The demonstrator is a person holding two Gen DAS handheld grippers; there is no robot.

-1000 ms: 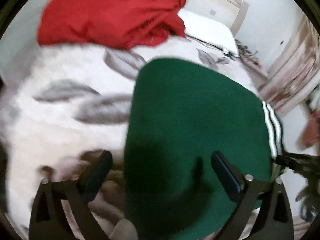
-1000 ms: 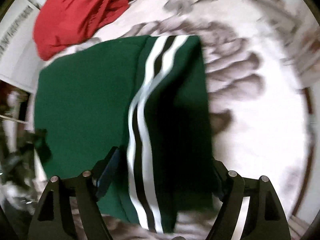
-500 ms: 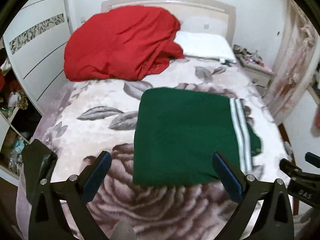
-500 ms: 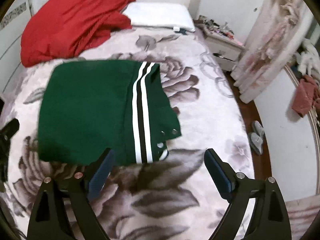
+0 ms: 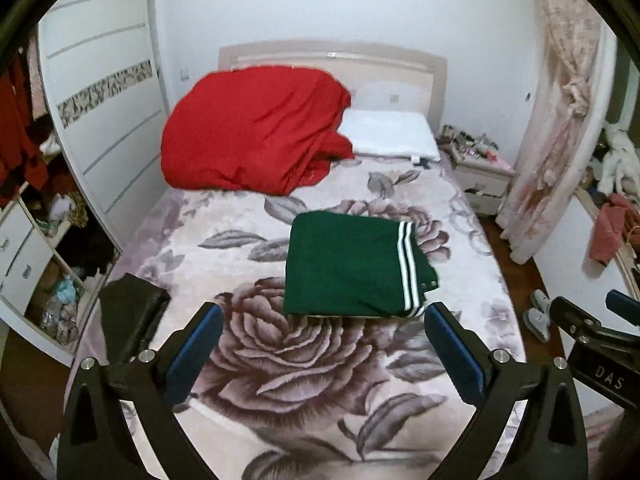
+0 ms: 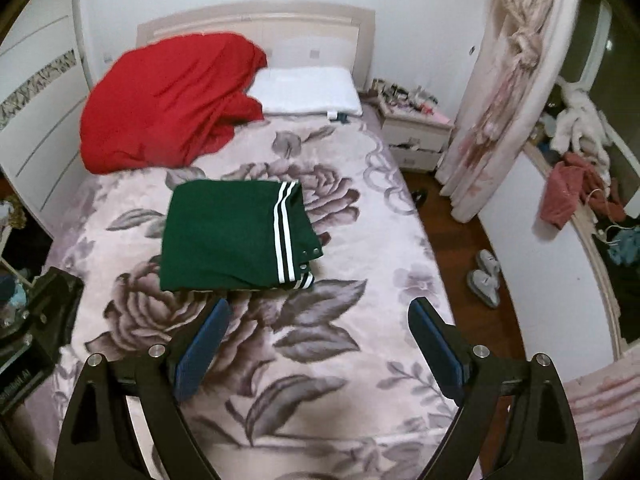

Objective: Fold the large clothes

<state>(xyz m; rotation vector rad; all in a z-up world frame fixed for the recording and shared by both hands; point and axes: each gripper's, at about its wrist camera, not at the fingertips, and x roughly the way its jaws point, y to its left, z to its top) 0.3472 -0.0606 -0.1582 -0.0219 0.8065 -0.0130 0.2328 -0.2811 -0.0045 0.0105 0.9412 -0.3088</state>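
Compared with a second ago, when the green garment point(image 5: 348, 268) filled both views right between the fingers, it now sits small at mid-frame, and the whole bed point(image 5: 320, 380), headboard and walls have come into sight: both grippers have pulled up and back from it. The garment lies folded into a flat rectangle on the floral bedspread, its white stripes along the right edge, well apart from the red bedding point(image 5: 256, 136) heaped at upper left and the white pillow point(image 5: 392, 138) beside that.

The left gripper point(image 5: 322, 344) points down over the foot of the bed, its fingers spread wide and empty. The right gripper point(image 6: 320, 332) tilts down likewise; its jaws have just been opening and stand wide with nothing between them, the garment's near edge just above its blue pads point(image 6: 204, 344) in the frame.
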